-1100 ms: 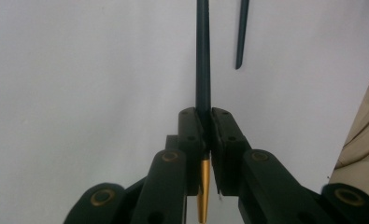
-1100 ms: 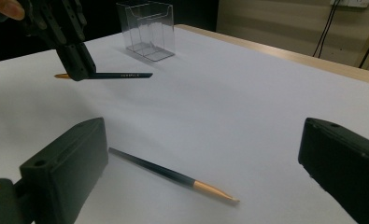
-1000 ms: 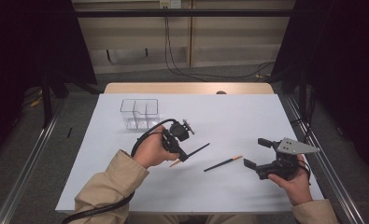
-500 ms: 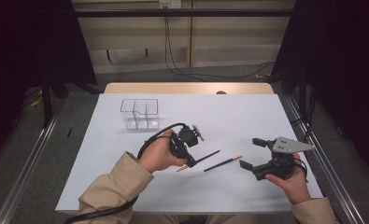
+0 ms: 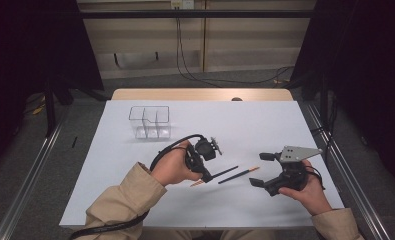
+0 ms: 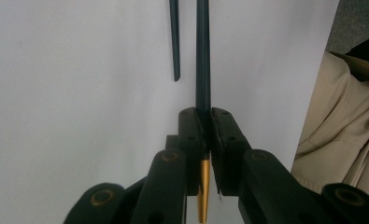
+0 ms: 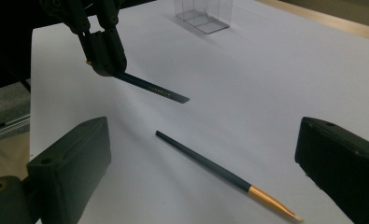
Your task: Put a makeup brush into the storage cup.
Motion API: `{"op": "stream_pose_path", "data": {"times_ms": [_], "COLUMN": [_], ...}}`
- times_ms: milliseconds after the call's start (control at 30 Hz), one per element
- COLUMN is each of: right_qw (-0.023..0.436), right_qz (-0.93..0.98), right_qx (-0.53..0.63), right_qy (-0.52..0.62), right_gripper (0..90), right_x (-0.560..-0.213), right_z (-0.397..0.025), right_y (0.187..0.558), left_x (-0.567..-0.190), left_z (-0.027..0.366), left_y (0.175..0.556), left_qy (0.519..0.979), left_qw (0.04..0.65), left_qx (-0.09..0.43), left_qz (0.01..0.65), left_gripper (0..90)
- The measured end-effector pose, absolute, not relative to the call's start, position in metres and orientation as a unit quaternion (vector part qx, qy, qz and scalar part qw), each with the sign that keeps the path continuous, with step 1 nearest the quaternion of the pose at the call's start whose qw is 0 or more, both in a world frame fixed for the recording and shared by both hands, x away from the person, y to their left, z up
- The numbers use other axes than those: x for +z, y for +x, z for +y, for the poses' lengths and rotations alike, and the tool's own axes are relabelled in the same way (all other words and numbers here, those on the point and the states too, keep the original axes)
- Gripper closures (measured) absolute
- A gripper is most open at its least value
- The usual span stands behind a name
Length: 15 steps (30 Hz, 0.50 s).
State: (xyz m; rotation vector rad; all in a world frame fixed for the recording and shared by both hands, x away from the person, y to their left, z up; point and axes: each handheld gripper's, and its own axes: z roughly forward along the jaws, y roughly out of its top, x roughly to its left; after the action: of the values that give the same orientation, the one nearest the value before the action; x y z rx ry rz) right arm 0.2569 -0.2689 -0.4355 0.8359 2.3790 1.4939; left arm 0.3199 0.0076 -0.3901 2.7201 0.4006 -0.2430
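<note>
Clamping one chopstick (image 5: 224, 173) near its gold end, the left gripper (image 5: 204, 172) risks it pivoting loose short of the clear organizer (image 5: 150, 121), while the right gripper (image 5: 266, 170) gapes wide.

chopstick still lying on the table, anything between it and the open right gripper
Nothing visible. In the right gripper view the lying chopstick rests on bare white table just ahead of the right gripper, whose jaws stand wide apart. The left gripper holds the other chopstick farther off, clear of that path.
</note>
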Motion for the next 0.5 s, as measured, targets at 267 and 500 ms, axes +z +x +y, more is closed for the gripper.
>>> {"op": "stream_pose_path", "data": {"times_ms": [267, 500], "right_qw": [0.092, 0.068], "right_qz": [0.834, 0.861], "right_qx": [0.474, 0.442], "right_qy": [0.267, 0.243], "right_gripper": [6.2, 12.0], "right_x": [-0.432, -0.426], "right_z": [-0.261, -0.249], "right_y": [0.265, 0.271], "left_x": [-0.389, -0.387], "left_z": [0.003, 0.000], "left_y": [0.319, 0.317], "left_qy": [0.972, 0.973], "left_qw": [0.179, 0.179], "left_qx": [-0.084, -0.086], "left_qz": [0.129, 0.116], "left_gripper": [83.6, 83.6]}}
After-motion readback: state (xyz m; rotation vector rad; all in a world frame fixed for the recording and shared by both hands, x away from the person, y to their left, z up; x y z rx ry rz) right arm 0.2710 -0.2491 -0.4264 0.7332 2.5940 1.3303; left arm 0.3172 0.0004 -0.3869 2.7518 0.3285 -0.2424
